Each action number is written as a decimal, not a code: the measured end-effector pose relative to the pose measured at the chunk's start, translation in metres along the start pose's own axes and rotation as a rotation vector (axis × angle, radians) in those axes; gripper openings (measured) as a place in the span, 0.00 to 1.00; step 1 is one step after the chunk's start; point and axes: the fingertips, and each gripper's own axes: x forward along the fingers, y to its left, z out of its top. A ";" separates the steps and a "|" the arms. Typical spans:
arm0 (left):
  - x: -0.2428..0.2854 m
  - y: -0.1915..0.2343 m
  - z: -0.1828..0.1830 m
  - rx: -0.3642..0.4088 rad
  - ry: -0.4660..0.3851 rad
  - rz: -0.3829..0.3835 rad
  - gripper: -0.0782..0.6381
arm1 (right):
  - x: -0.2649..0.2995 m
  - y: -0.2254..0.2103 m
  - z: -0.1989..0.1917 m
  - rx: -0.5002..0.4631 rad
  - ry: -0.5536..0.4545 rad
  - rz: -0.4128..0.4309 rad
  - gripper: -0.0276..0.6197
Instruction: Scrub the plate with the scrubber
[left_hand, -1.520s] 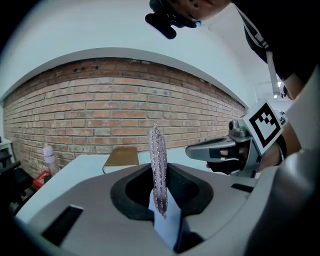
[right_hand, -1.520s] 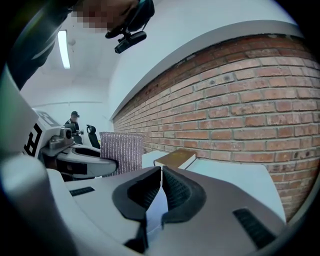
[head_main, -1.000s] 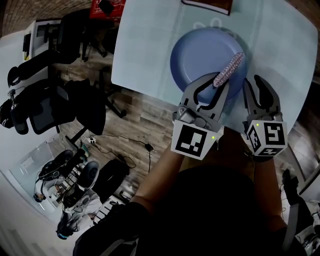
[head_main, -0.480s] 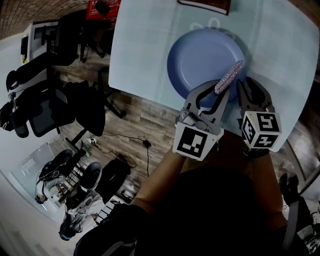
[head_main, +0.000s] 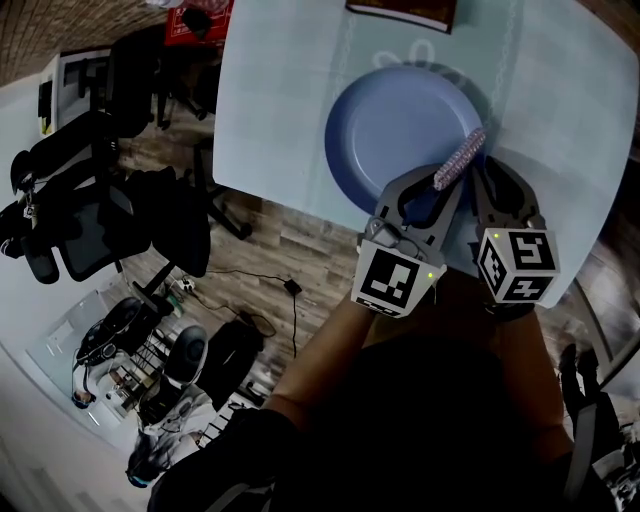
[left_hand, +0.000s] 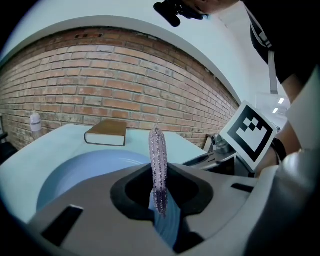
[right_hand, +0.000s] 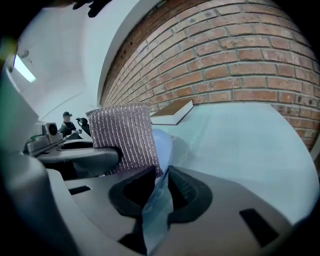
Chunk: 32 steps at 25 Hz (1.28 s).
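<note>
- Left gripper (head_main: 446, 186) is clamping shut on the scrubber (head_main: 458, 160); in the left gripper view the scrubber (left_hand: 158, 165) is standing edge-on and upright out of the closed jaws.
- Scrubber is sitting over the plate (head_main: 395, 125) rim, at about 4 o'clock of the plate in the head view.
- Right gripper (head_main: 490, 178) is sitting just beside the left one, at its 3 o'clock, jaws closed on a thin blue edge (right_hand: 157, 205). That is probably the plate rim, but the view is poor there.
- In the right gripper view the scrubber (right_hand: 122, 137) is showing its flat face at 10 o'clock of the jaws.
- Plate is lying flat on the table (head_main: 280, 100).
- Book (head_main: 400, 12) is lying at 12 o'clock of the plate, apart from it.
</note>
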 end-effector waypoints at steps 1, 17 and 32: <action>0.002 0.001 0.000 -0.004 0.000 0.000 0.22 | 0.001 0.000 0.001 -0.002 -0.001 -0.006 0.20; 0.024 0.042 0.017 0.048 -0.025 0.041 0.22 | 0.009 -0.004 0.009 0.027 -0.019 -0.103 0.15; 0.037 0.081 0.034 0.128 -0.029 0.100 0.22 | 0.011 -0.014 0.018 0.033 -0.034 -0.173 0.13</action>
